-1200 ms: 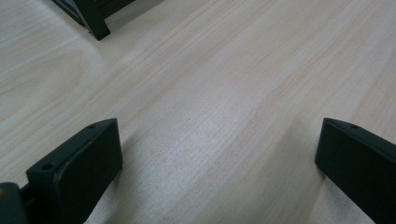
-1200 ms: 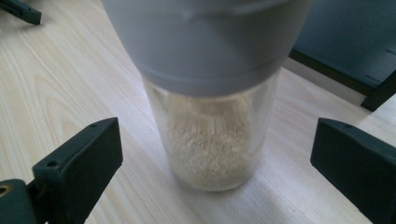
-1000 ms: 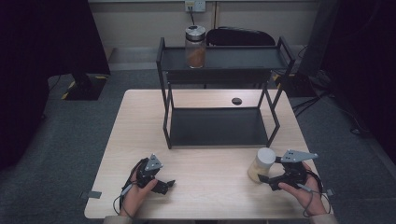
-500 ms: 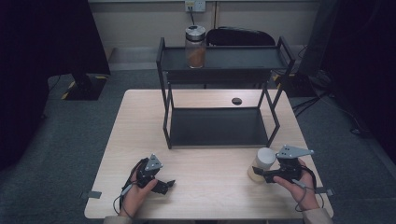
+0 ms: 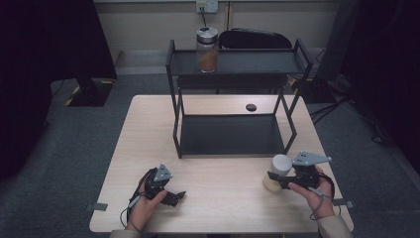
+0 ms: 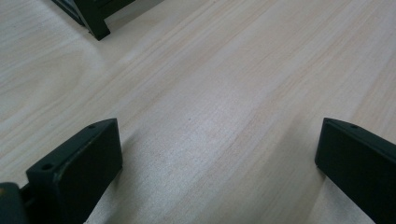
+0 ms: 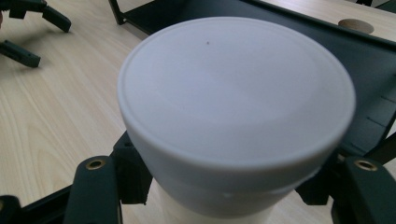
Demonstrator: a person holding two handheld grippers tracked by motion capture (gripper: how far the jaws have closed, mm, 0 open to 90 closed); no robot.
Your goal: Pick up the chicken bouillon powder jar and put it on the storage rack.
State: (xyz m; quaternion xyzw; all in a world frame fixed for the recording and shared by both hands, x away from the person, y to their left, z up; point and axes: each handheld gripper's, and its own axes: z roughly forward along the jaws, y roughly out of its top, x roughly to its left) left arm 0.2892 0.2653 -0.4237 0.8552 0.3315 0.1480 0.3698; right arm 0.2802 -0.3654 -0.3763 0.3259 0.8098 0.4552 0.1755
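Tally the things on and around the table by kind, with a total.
Jars: 2, the white-lidded jar in the right claw and the glass jar on the shelf rack's top tier
Shelf racks: 1
Claws: 2, counting the left claw
Tables: 1
Total: 6
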